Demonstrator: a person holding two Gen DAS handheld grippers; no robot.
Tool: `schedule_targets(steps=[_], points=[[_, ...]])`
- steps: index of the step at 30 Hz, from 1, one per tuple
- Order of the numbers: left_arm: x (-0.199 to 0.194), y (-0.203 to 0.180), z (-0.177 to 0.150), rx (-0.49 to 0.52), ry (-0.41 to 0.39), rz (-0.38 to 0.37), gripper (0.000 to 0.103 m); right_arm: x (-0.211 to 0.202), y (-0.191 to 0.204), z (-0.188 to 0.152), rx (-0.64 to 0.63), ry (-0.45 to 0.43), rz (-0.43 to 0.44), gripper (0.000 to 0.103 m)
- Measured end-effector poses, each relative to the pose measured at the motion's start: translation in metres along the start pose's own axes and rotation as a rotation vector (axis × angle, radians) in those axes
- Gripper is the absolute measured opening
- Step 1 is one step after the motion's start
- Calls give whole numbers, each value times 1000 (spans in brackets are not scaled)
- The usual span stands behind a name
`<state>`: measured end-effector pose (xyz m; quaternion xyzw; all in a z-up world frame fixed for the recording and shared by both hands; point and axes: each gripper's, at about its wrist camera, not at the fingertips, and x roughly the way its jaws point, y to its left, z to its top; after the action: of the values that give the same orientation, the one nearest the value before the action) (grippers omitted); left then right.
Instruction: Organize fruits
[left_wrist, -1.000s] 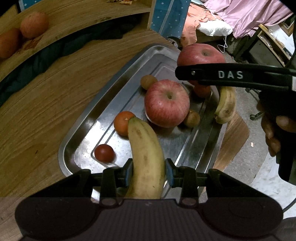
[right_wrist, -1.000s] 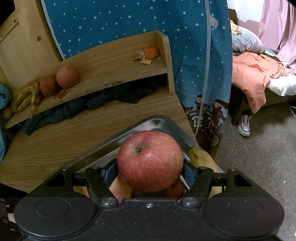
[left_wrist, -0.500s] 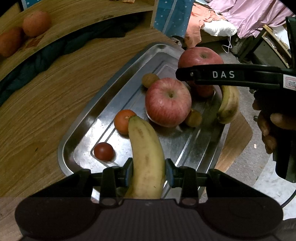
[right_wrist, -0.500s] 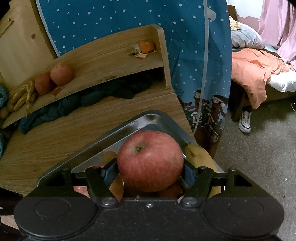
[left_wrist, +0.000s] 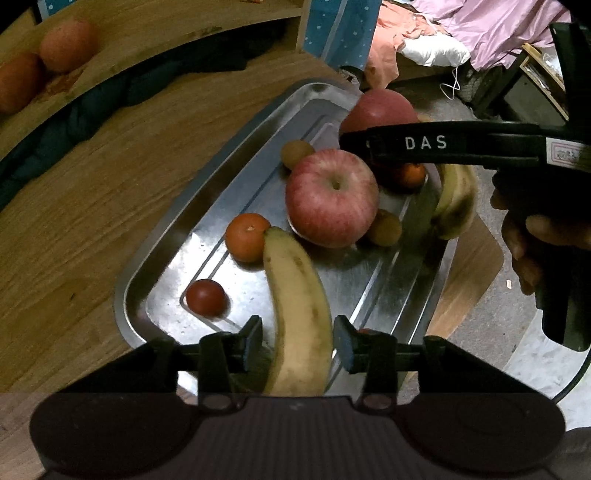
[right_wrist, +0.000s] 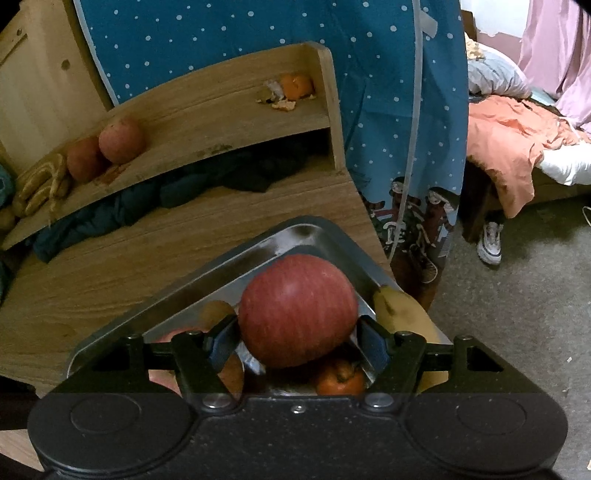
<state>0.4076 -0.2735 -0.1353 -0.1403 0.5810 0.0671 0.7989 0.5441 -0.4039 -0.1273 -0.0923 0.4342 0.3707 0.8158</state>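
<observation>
**fruitbot_dave:** Left hand-held gripper (left_wrist: 297, 341) has just let go of the banana (left_wrist: 299, 314). A second ago the pads were pinched tight on it, now there's a visible gap on both sides and the banana just sits between the parted fingers, tip touching the small orange (left_wrist: 248, 237) on the steel tray (left_wrist: 155, 266). What's up with that?

**tray_watcher:** Looks like a release or a regrip to me, can't say which. Meanwhile the right hand-held gripper (right_wrist: 297, 341) is clamped on the big red apple (right_wrist: 298, 309), same as before, but the apple has rolled in the grip: the stem dimple that faced the camera is gone from the right wrist view. It's held above the far end of the tray, not resting on it as far as I can tell.

**fruitbot_dave:** So where does stuff go?

**tray_watcher:** My guess is the wooden shelf (right_wrist: 207, 122) at the back of the bench (right_wrist: 110, 273). Two apples (right_wrist: 121, 139) and a bunch of bananas (right_wrist: 42, 184) are already grouped up there. If so, the apple is on its way, and the banana needs a fresh grab first. Second apple (left_wrist: 331, 197), the other banana (left_wrist: 455, 201) and a tomato (left_wrist: 205, 297) still wait on the tray
</observation>
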Motion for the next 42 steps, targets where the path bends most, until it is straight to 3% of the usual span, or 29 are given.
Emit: schedule_targets(steps=[4,11,18,31,42], points=[[-8,3,-3,17,-6,6,58,-4,2,-2,14,-6,-15,74],[-29,17,-8,48,-53,18,78,-24,11,-8,54,-53,-52,89],[-56,52,-15,95,-129,45,98,-54,39,-20,129,-133,-152,100],[-121,143,-57,256,-356,107,103,-119,164,-73,278,-294,-420,102],[-161,191,-95,262,-420,40,103,-174,261,-113,304,-354,-501,102]])
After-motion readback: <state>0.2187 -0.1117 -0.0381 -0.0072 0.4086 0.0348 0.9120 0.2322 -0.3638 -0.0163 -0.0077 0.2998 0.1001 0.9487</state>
